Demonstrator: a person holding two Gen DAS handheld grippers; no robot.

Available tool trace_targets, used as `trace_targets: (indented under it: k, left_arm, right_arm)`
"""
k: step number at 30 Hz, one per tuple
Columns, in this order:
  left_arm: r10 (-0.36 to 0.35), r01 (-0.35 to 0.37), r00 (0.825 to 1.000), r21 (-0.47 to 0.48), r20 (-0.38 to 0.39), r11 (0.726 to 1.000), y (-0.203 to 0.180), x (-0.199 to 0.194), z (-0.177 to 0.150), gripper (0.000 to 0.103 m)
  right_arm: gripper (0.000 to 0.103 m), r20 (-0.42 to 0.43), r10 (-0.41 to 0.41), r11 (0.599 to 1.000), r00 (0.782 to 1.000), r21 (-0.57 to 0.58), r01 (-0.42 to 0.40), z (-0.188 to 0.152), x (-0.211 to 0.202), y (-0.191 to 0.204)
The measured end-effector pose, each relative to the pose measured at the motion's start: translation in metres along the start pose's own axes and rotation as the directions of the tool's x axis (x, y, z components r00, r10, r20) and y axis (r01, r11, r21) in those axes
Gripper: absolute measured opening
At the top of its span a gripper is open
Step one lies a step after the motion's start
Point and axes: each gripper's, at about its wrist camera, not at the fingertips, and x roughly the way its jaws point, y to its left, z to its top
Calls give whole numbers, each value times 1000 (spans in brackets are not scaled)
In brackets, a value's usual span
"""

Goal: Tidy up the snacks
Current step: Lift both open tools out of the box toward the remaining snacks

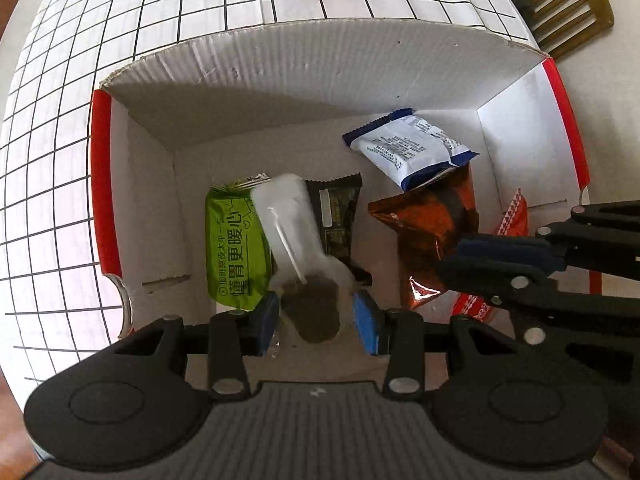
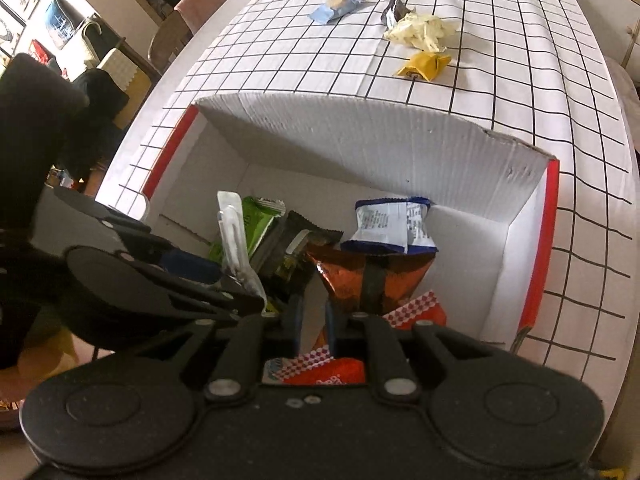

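A white cardboard box [image 1: 320, 52] [image 2: 360, 128] with red edges stands on the checked tablecloth. Lying in it are a green packet [image 1: 236, 244], a black packet [image 1: 338, 216], a blue-and-white packet [image 1: 404, 148], a copper foil packet [image 1: 428, 224] and a red checked packet [image 2: 416, 312]. My left gripper [image 1: 320, 320] points down into the box, shut on a clear packet [image 1: 292, 236] with brown contents at its lower end. My right gripper [image 2: 314, 320] reaches in from the right, shut, with its tips at the copper packet's edge and nothing seen between them.
On the cloth beyond the box lie a yellow packet [image 2: 424, 65], a crumpled pale wrapper [image 2: 420, 30], a dark packet [image 2: 394, 10] and a light blue packet [image 2: 336, 7]. A wooden chair [image 1: 568, 4] stands at the table's far right, with more chairs [image 2: 200, 4] on the left.
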Motion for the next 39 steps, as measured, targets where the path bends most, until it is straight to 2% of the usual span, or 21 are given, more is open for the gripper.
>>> trace_targets:
  k: [1, 3, 4, 10, 13, 19, 23, 26, 31, 33, 36, 39]
  left_arm:
    - [-2, 2, 1000, 0, 1, 1000, 0, -1, 0, 43]
    - [-8, 8, 1000, -6, 10, 1000, 2, -3, 0, 56]
    - [-13, 13, 1000, -10, 18, 1000, 3, -4, 0, 58]
    - [-20, 21, 998, -24, 66, 999, 9, -17, -2, 60]
    - [-22, 25, 995, -27, 100, 999, 10, -28, -4, 64]
    - [-15, 16, 980, -7, 196, 1000, 11, -57, -5, 65]
    - [4, -8, 959, 13, 283, 1000, 11, -81, -6, 70]
    - [29, -37, 934, 15, 356, 999, 13, -99, -5, 73]
    - [57, -62, 899, -5, 435, 998, 22, -119, 4, 74]
    - [67, -66, 886, -18, 459, 998, 31, -128, 9, 78]
    - [76, -60, 868, -47, 492, 997, 42, -139, 15, 80]
    - [91, -64, 851, -69, 517, 996, 53, -147, 26, 81]
  right_arm:
    - [11, 4, 2, 1000, 1000, 0, -2, 0, -2, 0]
    - [12, 16, 9, 1000, 1000, -2, -9, 1, -6, 0]
    - [12, 20, 13, 1000, 1000, -2, -13, 2, -7, -1]
    - [14, 52, 32, 999, 998, 3, -33, 4, -20, -4]
    - [15, 72, 43, 999, 996, 5, -44, 7, -26, -4]
    - [19, 115, 70, 997, 991, 1, -71, 16, -42, -4]
    - [20, 145, 76, 997, 987, -1, -77, 24, -53, -4]
    - [21, 172, 76, 997, 982, -3, -77, 31, -61, -6]
    - [23, 210, 66, 998, 975, -7, -66, 44, -73, -10]
    - [24, 223, 58, 998, 973, -7, -58, 50, -76, -12]
    - [27, 238, 52, 999, 970, -9, -52, 58, -80, -14]
    - [37, 250, 53, 999, 967, -25, -48, 66, -82, -15]
